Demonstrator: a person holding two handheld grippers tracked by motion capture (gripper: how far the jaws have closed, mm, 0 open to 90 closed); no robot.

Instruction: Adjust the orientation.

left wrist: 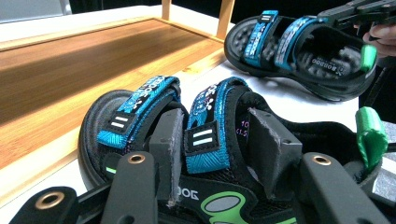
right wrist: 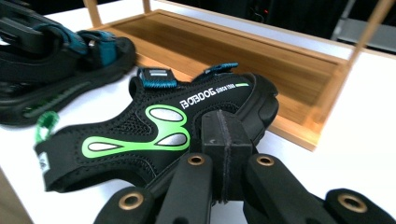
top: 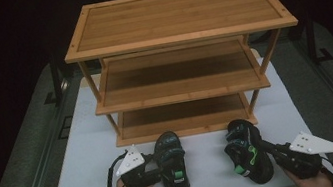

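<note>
Two black sandals with blue straps and green accents sit on the bench just in front of the bamboo rack's (top: pixel 180 35) bottom shelf. Left sandal (top: pixel 172 162) lies flat, toe toward the rack; my left tool (left wrist: pixel 215 149) has its pads spread around the rear blue strap and side wall, not yet pressed together. Right sandal (top: pixel 244 152) is tipped onto its side; my right tool (right wrist: pixel 223 140) looks pinched tight on its side wall, pads meeting with little gap. My judgement: squeeze the left fully before lifting, keep both soles level, and clear the shelf's raised lip when sliding in. Bench (top: pixel 89 161) is white and bare around the rack; grey floor beyond, room dark.
</note>
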